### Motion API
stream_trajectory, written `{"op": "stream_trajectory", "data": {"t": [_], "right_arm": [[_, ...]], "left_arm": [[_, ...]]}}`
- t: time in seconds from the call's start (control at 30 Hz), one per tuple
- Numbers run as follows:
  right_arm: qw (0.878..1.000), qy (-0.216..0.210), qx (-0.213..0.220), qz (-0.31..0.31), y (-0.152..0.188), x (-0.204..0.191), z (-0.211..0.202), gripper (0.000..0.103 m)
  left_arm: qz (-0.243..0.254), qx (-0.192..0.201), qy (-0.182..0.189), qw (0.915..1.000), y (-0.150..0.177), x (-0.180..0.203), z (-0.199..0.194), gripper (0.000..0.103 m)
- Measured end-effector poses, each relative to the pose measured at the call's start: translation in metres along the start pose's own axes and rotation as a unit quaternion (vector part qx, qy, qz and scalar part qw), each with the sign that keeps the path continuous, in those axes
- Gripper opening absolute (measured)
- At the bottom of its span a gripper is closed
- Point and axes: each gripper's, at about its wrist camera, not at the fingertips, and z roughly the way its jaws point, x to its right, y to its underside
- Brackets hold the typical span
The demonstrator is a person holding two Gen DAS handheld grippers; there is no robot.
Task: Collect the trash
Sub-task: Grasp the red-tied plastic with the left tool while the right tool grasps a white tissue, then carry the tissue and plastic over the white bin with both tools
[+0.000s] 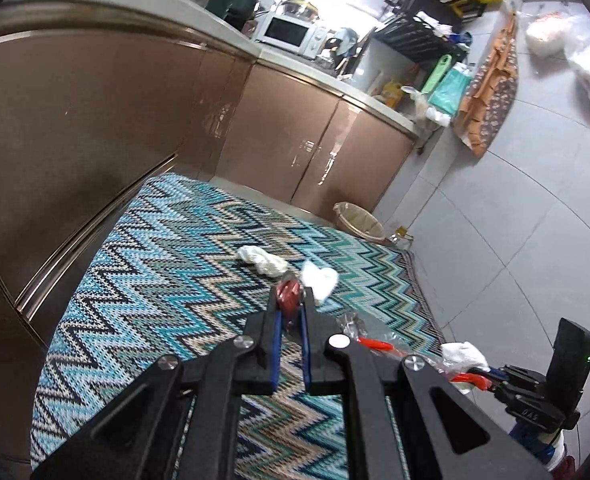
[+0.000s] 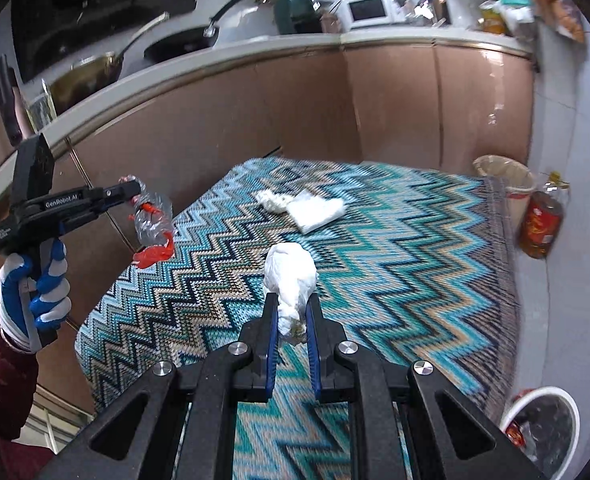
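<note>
My left gripper (image 1: 291,300) is shut on a clear plastic wrapper with red print (image 1: 289,294). In the right wrist view it hangs crumpled from the left gripper (image 2: 135,194) as the wrapper (image 2: 153,220), above the mat's left edge. My right gripper (image 2: 291,306) is shut on a crumpled white tissue (image 2: 291,276), lifted over the zigzag mat (image 2: 395,260). The left wrist view shows the right gripper (image 1: 489,376) at lower right with that tissue (image 1: 463,354). A second crumpled tissue (image 2: 271,200) and a flat white tissue (image 2: 319,210) lie on the mat.
A beige lined bin (image 2: 503,176) stands at the mat's far right corner beside an oil bottle (image 2: 541,224). A white bin holding trash (image 2: 543,424) sits at lower right. Brown cabinets (image 2: 295,100) border the mat. A gloved hand (image 2: 35,292) holds the left gripper.
</note>
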Motion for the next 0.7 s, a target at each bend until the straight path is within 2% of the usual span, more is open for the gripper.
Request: {"op": "stream_trajectory", "data": {"t": [0.2, 0.37, 0.53, 0.7], "right_arm": [[0.998, 0.024, 0.048, 0.028, 0.022, 0.026, -0.066, 0.012], [0.994, 0.056, 0.077, 0.051, 0.043, 0.056, -0.113, 0.012], [0.987, 0.102, 0.091, 0.081, 0.066, 0.092, -0.150, 0.012], [0.976, 0.149, 0.095, 0.124, 0.089, 0.135, -0.169, 0.012]], "left_arm": [[0.038, -0.001, 0.015, 0.9991, 0.010, 0.055, -0.010, 0.007], [0.072, -0.010, 0.032, 0.9968, 0.021, 0.109, -0.003, 0.007], [0.108, -0.033, 0.056, 0.9920, 0.039, 0.166, 0.017, 0.007], [0.151, -0.071, 0.091, 0.9818, 0.059, 0.230, 0.053, 0.007]]}}
